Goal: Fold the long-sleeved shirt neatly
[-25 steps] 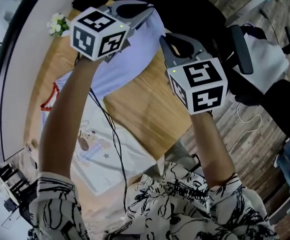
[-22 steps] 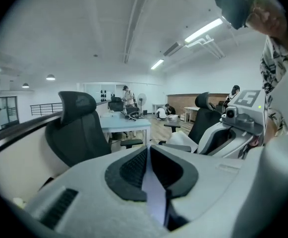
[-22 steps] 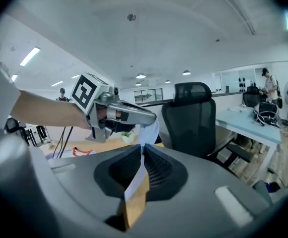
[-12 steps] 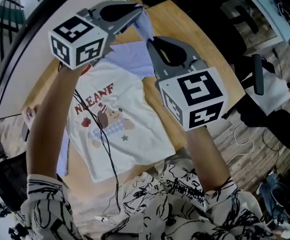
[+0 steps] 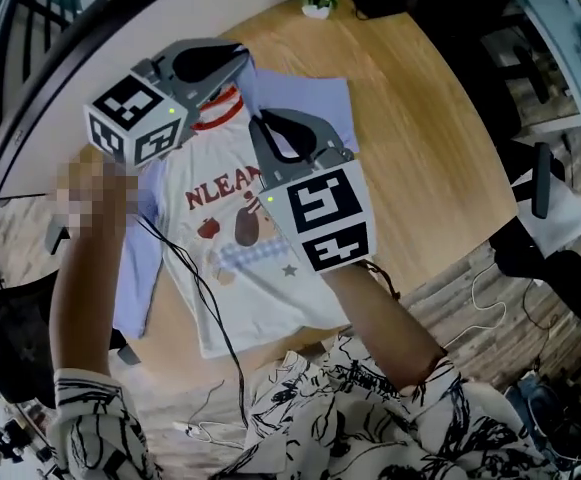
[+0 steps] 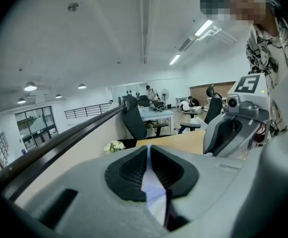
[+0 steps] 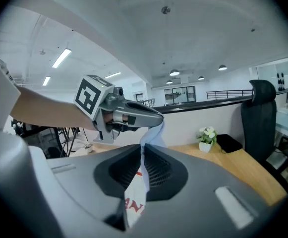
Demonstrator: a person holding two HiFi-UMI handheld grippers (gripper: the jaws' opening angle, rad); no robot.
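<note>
Lavender-and-white long-sleeved shirt is now spread print-up on the wooden table, with the print right under both grippers. A second ago the print sat well behind and left of the fingers, and a broad lavender sheet was lifted ahead of them. You've swept both hands across and the garment came along and straightened.

Grip hasn't changed:
- left gripper: jaws nearly closed, with a thin lavender-white fold pinched between the pads.
- right gripper: same, jaws almost together. White cloth with red lettering hangs just below its pads.
- In the right gripper view a lavender strip runs from its fingertips up to the left gripper's tips, so you're holding one edge between the two and it's off the table.

Both tips sit near the red collar trim. One lavender sleeve trails out well behind the left fingers, and more lavender lies just beyond the right fingers.

My read is that this is layout only and no fold is made yet. The held edge needs laying flat before you let go, or it'll likely wrinkle at the collar. Sleeves come after that.
</note>
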